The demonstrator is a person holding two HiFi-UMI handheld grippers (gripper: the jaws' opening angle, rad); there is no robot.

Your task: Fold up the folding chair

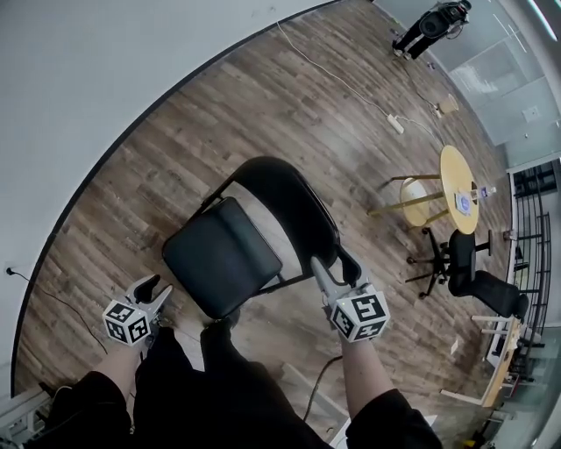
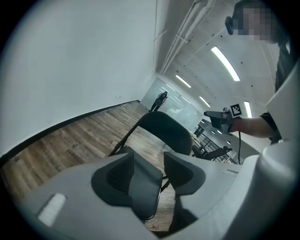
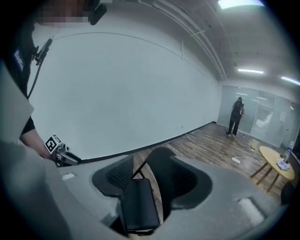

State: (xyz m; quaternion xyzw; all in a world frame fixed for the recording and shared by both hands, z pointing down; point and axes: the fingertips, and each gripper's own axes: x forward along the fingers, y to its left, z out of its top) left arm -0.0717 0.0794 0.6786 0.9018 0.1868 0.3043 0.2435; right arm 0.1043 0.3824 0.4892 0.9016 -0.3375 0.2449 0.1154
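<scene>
A black folding chair stands unfolded on the wood floor, with its padded seat [image 1: 221,254] toward me and its curved backrest [image 1: 294,206] behind. My left gripper [image 1: 152,289] hangs low beside the seat's front left corner, apart from it, jaws open and empty. My right gripper [image 1: 336,268] is by the chair's right side, close to the frame where seat and backrest meet, also open; contact cannot be told. In the left gripper view the seat [image 2: 146,199] and backrest [image 2: 166,131] show beyond the gap between the pads. In the right gripper view the seat [image 3: 139,206] lies past the open jaws.
A white wall curves along the left. A round wooden table [image 1: 458,180] and a black office chair [image 1: 473,274] stand to the right. A white cable with a power strip [image 1: 396,124] runs across the floor behind the chair. A person [image 1: 431,24] stands far off.
</scene>
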